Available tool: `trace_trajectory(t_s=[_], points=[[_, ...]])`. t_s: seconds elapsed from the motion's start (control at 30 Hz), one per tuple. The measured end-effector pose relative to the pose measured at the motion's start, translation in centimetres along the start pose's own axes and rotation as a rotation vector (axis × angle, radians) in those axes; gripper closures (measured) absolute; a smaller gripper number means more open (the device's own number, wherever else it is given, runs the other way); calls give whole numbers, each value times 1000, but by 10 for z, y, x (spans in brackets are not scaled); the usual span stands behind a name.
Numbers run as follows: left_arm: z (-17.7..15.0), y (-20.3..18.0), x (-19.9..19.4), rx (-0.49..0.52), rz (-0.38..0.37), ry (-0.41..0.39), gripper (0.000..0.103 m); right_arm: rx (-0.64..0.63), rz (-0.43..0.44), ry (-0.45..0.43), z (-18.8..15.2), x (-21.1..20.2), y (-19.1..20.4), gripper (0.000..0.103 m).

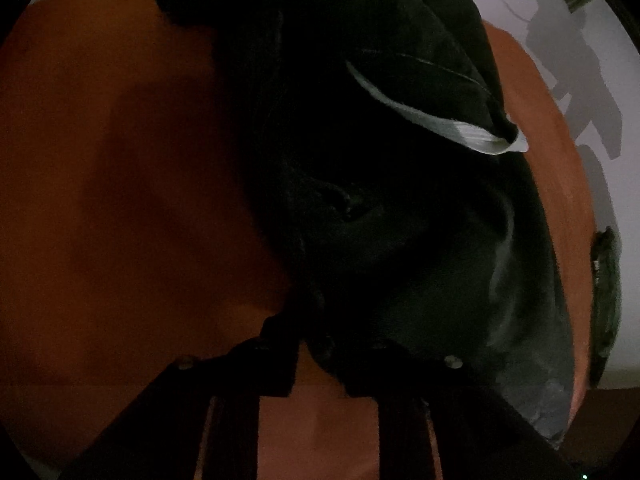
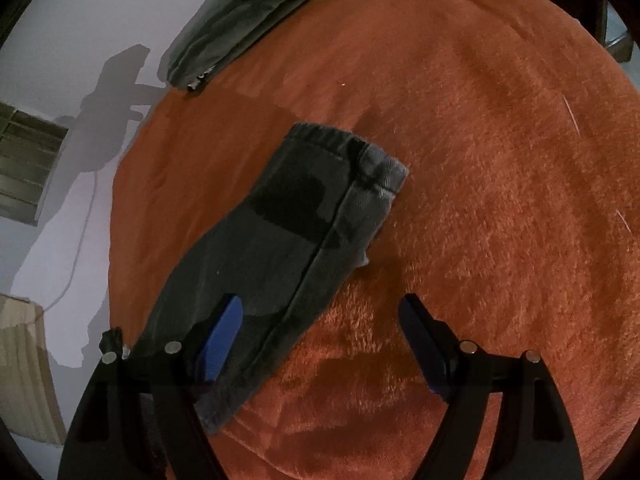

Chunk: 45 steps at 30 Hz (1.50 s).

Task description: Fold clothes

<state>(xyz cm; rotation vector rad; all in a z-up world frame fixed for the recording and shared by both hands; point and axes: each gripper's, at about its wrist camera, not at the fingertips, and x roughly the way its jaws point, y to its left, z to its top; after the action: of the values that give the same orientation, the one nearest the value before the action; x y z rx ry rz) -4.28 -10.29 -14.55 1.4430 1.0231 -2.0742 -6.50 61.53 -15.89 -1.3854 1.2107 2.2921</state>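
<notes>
In the left wrist view a black garment (image 1: 360, 208) hangs close to the camera and fills the middle, with a white label (image 1: 440, 124) showing on it. My left gripper (image 1: 320, 356) is shut on its lower edge; the fingers are dark and hard to make out. In the right wrist view a dark grey trouser leg (image 2: 304, 232) lies flat on the orange blanket (image 2: 480, 160), its hem pointing away. My right gripper (image 2: 320, 300) hovers open just above it. Its left blue pad (image 2: 224, 336) is over the fabric and its right pad (image 2: 424, 344) over bare blanket.
A grey-green garment (image 2: 232, 28) lies bunched at the blanket's far edge by a pale wall (image 2: 80, 20). A shuttered window (image 2: 24, 168), a thin cable (image 2: 80, 248) and a beige pleated object (image 2: 24, 368) sit to the left. Another dark green item (image 1: 606, 300) lies at the blanket's right edge.
</notes>
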Motion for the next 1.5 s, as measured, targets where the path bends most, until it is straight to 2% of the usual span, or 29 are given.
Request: trace_trajectory(t_s=[0.17, 0.2, 0.23, 0.27, 0.3, 0.33, 0.43, 0.5, 0.53, 0.7, 0.77, 0.87, 0.97, 1.03, 1.07, 1.1, 1.2, 1.23, 1.3, 1.33, 1.4, 1.5], points=[[0, -8, 5, 14, 12, 5, 81, 0, -72, -56, 22, 23, 9, 22], [0, -10, 4, 16, 9, 1, 90, 14, -81, -59, 25, 29, 8, 23], [0, -12, 2, 16, 6, -4, 97, 29, -77, -72, 27, 31, 8, 31], [0, -14, 1, 17, 2, -9, 98, 46, -69, -87, 29, 33, 8, 61], [0, -17, -2, 22, 5, -19, 99, 62, -61, -103, 30, 34, 8, 85], [0, -21, -5, 30, 9, -32, 99, 87, -62, -129, 32, 32, 8, 100], [-1, -41, -17, 85, -10, -79, 99, 124, -48, -197, 42, 14, 12, 100], [-1, -70, -32, 212, -35, -143, 100, 100, -28, -245, 54, -5, 23, 101], [-1, -76, -45, 235, -54, -153, 99, 82, -13, -270, 62, -18, 31, 101], [0, -93, -118, 292, -160, -171, 99, -8, 35, -406, 104, -88, 84, 101], [1, -100, -148, 315, -202, -178, 100, -63, 43, -487, 120, -127, 109, 101], [-13, -159, -177, 396, -272, -209, 100, -87, 56, -600, 141, -185, 125, 101], [-46, -251, -192, 475, -382, -232, 100, -85, 29, -713, 161, -252, 124, 101], [-48, -288, -226, 537, -472, -250, 100, -96, -5, -803, 160, -298, 110, 101], [-46, -318, -236, 574, -520, -263, 99, -101, -23, -851, 159, -322, 102, 101], [-57, -326, -235, 600, -541, -257, 99, -107, -39, -877, 155, -342, 90, 101], [-99, -337, -227, 673, -583, -222, 99, -131, -161, -852, 132, -367, 38, 101], [-111, -325, -212, 672, -577, -176, 99, -133, -208, -821, 122, -367, 15, 101], [-138, -289, -172, 626, -543, -34, 99, -114, -262, -745, 98, -352, -30, 101], [-150, -275, -150, 610, -509, 10, 99, -97, -277, -689, 83, -338, -56, 101], [-171, -248, -102, 579, -429, 75, 99, -69, -295, -600, 59, -310, -91, 101], [-179, -206, -65, 471, -367, 138, 99, -29, -325, -469, 21, -262, -130, 100]])
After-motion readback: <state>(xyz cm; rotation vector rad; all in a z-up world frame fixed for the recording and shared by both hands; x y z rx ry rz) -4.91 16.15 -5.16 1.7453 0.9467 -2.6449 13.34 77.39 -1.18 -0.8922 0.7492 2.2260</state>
